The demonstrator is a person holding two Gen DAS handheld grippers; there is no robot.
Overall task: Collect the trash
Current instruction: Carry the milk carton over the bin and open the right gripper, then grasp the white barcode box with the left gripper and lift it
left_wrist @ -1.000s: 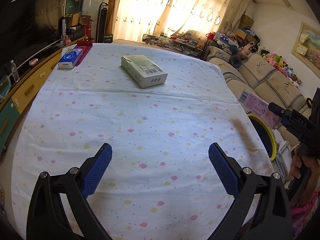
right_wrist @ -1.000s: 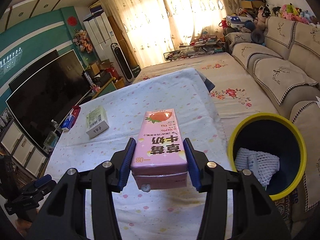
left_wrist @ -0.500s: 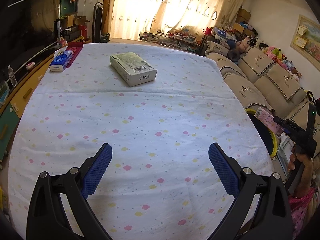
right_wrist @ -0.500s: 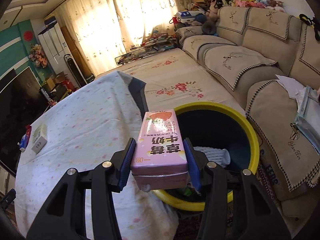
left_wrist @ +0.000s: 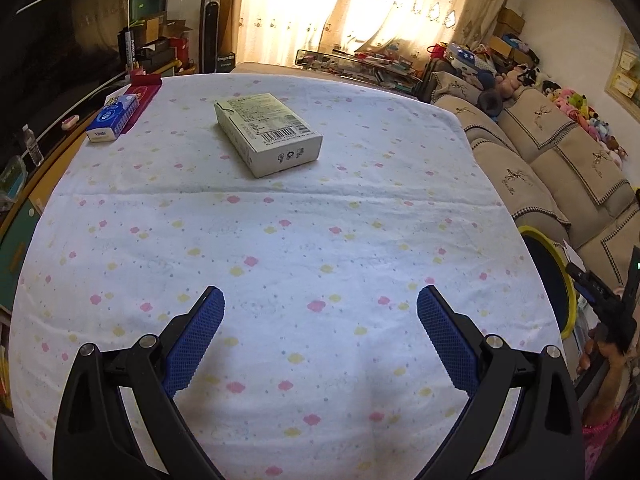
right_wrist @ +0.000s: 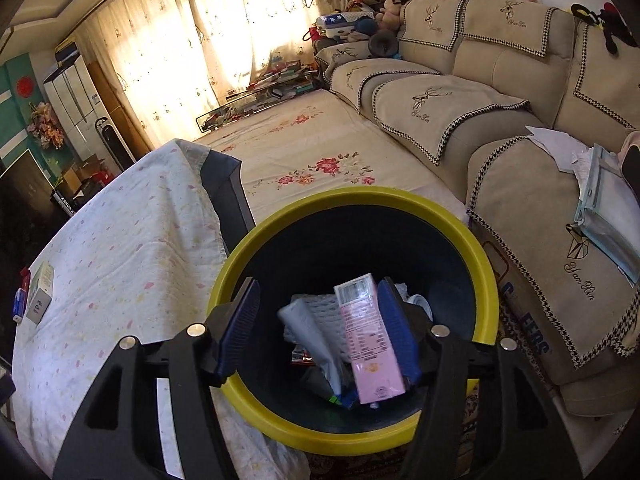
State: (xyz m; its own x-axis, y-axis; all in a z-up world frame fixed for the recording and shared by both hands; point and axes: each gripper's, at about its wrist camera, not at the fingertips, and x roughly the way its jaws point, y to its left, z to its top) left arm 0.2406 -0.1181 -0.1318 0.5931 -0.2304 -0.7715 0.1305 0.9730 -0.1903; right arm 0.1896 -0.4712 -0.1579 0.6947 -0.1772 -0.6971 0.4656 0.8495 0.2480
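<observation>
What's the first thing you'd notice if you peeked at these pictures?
The pink milk carton tipping between the right gripper's open fingers, right above the yellow-rimmed bin beside the table. Next, the pale box lying alone on the spotty tablecloth, far ahead of the empty left gripper.

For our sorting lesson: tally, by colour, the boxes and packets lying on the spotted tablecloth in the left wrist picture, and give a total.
White cardboard box with barcode: 1
Blue tissue packet: 1
Flat red box under the packet: 1
Total: 3
</observation>
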